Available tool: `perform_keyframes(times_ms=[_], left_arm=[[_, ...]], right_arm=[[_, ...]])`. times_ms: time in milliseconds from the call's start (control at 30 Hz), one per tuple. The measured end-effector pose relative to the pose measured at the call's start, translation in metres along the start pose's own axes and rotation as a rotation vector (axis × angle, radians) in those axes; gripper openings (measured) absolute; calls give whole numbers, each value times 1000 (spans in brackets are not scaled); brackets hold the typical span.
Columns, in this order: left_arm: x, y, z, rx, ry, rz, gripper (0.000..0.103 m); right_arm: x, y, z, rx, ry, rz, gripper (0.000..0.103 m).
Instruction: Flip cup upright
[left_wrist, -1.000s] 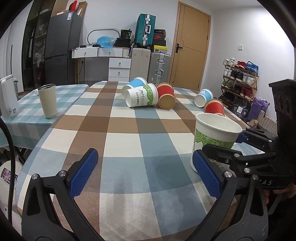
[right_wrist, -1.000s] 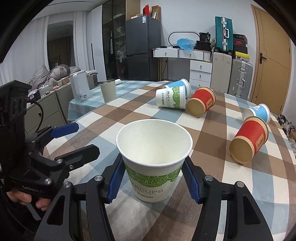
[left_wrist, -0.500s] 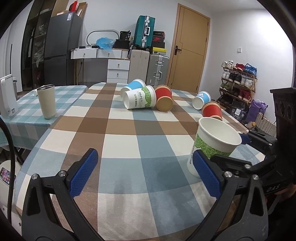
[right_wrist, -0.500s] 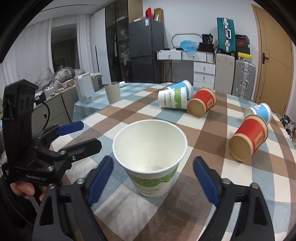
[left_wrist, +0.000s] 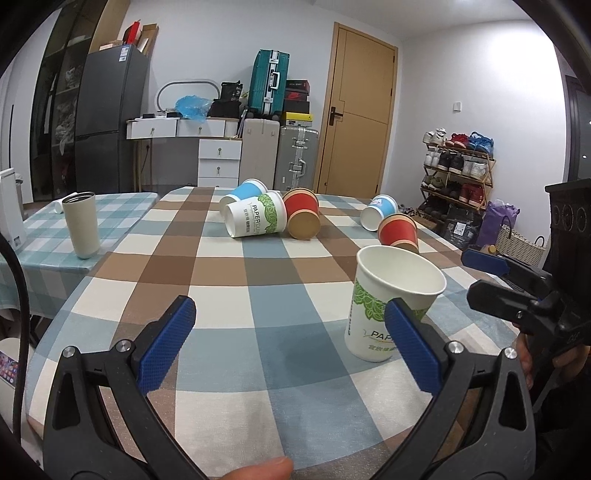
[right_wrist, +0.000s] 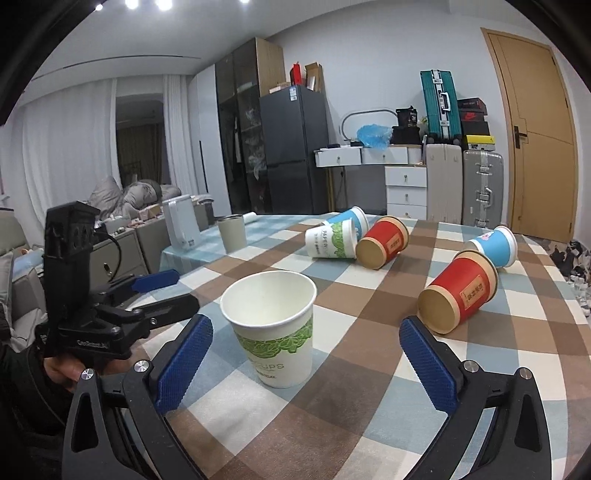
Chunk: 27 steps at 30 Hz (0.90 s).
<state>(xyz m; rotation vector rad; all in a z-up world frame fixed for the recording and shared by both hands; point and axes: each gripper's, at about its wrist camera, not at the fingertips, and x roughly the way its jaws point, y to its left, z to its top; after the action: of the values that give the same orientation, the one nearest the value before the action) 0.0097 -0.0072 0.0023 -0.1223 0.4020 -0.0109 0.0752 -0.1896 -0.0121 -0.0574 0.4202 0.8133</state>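
We note a checked tablecloth (right_wrist: 369, 369) carrying six paper cups in all. One white cup with green leaf print (right_wrist: 273, 325) stands upright, mouth up, close to the near edge of the table. Five cups lie on their sides: towards the far edge, a white-green cup (right_wrist: 330, 243), a blue cup (right_wrist: 351, 218) behind it and a red cup (right_wrist: 384, 242) touching it on the right; towards the right edge, a second blue cup (right_wrist: 495, 242) and a second red cup (right_wrist: 460, 297) just in front of it. One beige tumbler (left_wrist: 81, 223) stands upright on the adjoining checked table at the left. Nothing lies between the upright cup and either gripper.

The right gripper (right_wrist: 306, 365) has its blue pads spread wide on either side of the upright cup, clear of its walls, holding nothing. The left gripper (left_wrist: 291, 347) is likewise spread wide and empty above the near edge; in its view the upright cup shows partly behind the right pad (left_wrist: 410, 350).
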Motion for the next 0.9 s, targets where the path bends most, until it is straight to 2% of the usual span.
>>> perform_keyframes(times_ms=[267, 900], left_arm=[[0, -3, -3, 10, -2, -7, 102], [-1, -5, -4, 25, -7, -5, 102]], right_arm=[[-4, 6, -4, -28, -19, 7, 103], [0, 0, -3, 1, -14, 0, 103]])
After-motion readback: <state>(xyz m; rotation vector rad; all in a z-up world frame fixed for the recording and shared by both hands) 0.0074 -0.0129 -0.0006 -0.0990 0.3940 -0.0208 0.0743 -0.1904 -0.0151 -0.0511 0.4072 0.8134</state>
